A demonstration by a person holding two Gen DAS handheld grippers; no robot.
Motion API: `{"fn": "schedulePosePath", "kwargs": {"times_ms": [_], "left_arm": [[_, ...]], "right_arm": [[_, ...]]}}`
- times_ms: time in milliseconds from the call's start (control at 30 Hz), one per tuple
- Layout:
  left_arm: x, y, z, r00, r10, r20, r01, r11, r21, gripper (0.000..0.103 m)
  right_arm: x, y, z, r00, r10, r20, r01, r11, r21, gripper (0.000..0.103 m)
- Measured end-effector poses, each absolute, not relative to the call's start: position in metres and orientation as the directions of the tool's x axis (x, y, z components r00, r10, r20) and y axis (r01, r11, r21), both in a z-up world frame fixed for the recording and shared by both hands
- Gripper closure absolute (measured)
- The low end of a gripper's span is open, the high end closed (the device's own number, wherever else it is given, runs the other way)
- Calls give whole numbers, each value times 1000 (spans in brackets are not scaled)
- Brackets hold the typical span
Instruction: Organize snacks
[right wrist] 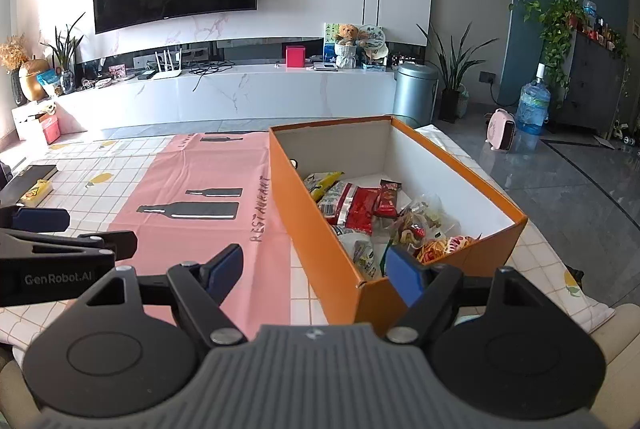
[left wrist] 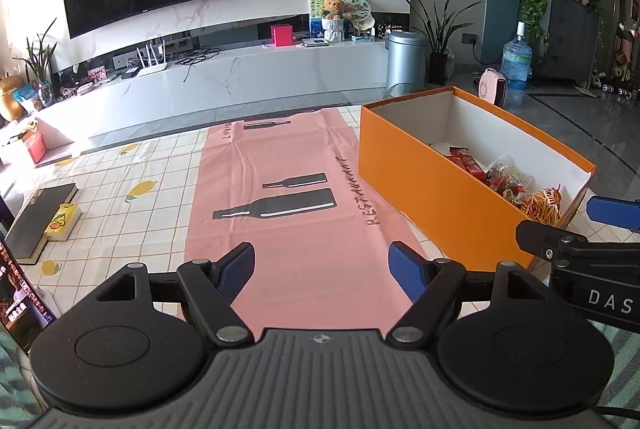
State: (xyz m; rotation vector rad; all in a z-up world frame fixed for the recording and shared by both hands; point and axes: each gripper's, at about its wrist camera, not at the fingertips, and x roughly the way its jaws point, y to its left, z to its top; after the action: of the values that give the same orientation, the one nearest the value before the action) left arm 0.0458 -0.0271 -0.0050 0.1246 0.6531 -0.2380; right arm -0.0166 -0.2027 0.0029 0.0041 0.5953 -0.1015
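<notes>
An orange box with white inner walls stands on the table to the right of the pink mat. Several snack packets lie in it: red wrappers, a yellow one, clear bags. My left gripper hovers open over the near end of the mat with nothing between its blue pads. My right gripper is open at the near left corner of the orange box, its right pad above the box's near end, and it holds nothing. Each gripper shows at the edge of the other's view.
A dark book and a small yellow packet lie at the table's left edge. A checked tablecloth with lemons covers the table. Beyond it are a white TV bench, a bin and a water jug.
</notes>
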Motion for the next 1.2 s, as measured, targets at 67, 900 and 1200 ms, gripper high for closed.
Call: {"fn": "schedulePosePath", "kwargs": {"times_ms": [67,900,1200], "left_arm": [[45,-27,-5,769,-179,-614,257,966,40,14],[46,-22,0,775,-176,-608,257,965,48,14],[44,-22,1,774,-176,-608,263,963,56,14]], "right_arm": [[-16,-203,2,822,-93,-562,96,995,-23,27],[-20,-199,2,828,-88,-554,87,996,-28,26],[-21,-199,4,829,-90,-552,87,996,-32,26]]}}
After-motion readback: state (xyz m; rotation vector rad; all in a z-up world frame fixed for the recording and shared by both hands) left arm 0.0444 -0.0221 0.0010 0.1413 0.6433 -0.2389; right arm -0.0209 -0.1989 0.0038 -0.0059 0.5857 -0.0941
